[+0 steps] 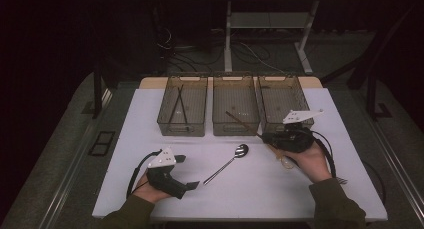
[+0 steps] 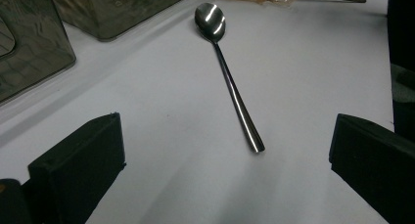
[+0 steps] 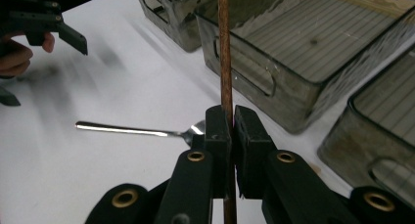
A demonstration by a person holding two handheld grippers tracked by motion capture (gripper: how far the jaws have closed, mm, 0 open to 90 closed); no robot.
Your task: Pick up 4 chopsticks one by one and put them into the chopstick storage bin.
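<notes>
While the right gripper (image 3: 229, 131) is held near the right side of the table (image 1: 150, 114), its jaws are pressed together on a thin brown wooden stick (image 3: 225, 48). In the right gripper view the stick runs straight up from between the pads and crosses the rim of the middle bin (image 3: 274, 82). In the high view the same stick (image 1: 240, 121) slants from the gripper toward the far edge, its tip over the front wall of the middle bin (image 1: 236, 126); the other end sticks out behind the gripper, toward the near right corner.

Left gripper (image 1: 187, 171): near the near left corner, jaws spread wide, nothing between them. In the left gripper view the two black pads stand far apart at the bottom corners.

Spoon (image 1: 227, 162): lies flat on the table, about mid-width, between the two grippers and apart from both; bowl toward the bins, handle toward the near edge.

Three clear bins in a row along the far edge. Left bin (image 1: 182, 126) holds dark thin sticks. Right bin (image 1: 280, 84): contents cannot be told. A fork end (image 1: 341, 180) shows just beyond the right forearm.
</notes>
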